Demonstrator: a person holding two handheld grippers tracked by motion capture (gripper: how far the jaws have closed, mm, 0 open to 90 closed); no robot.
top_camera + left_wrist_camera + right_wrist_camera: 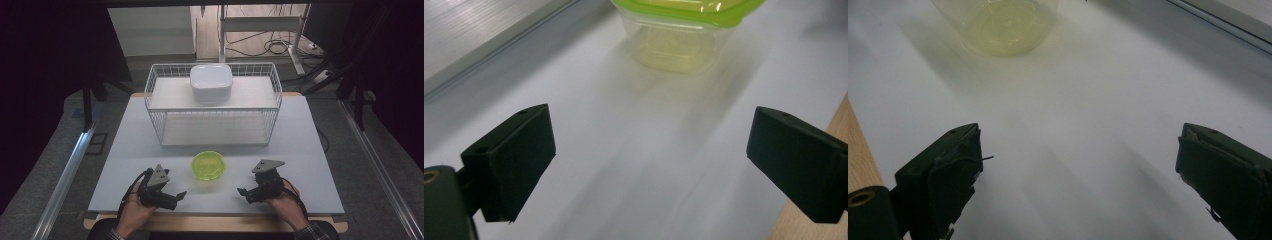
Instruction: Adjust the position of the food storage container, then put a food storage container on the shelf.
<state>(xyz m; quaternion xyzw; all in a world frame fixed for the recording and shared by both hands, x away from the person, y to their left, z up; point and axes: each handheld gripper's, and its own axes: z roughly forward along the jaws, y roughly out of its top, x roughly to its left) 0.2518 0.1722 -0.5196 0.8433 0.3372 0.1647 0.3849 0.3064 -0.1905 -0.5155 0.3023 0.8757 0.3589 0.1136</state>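
Left gripper and right gripper are held spread wide, nothing between their jaws.

Between them, upright on the table, the green container is seen, cut off at both gripper views' top edges; no long axis can be made out.

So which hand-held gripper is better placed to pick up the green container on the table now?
Probably the left hand-held gripper: its open jaws point toward the green container and sit slightly nearer it. The right hand-held gripper is open too, but a bit farther off. It's a close call.
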